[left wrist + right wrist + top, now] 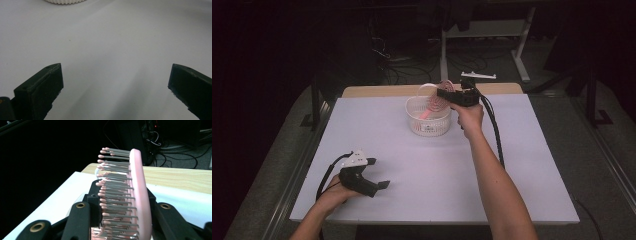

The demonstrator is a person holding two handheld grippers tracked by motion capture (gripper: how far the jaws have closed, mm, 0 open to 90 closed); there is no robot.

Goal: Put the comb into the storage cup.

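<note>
A pink hairbrush with grey, pink-tipped bristles is held head-up over a white ribbed basket at the back middle of the table. My right gripper is shut on the brush's head, with one black jaw on each side. The brush's pink handle points down into the basket. My left gripper rests low at the front left of the white mat. It is open, and bare mat lies between its fingers. The basket's lower edge sits far ahead of it.
A white mat covers most of the table, and a strip of bare wood runs along the far edge. Beyond it are a dark floor, cables and a white desk frame. The right gripper's cable trails over the mat.
</note>
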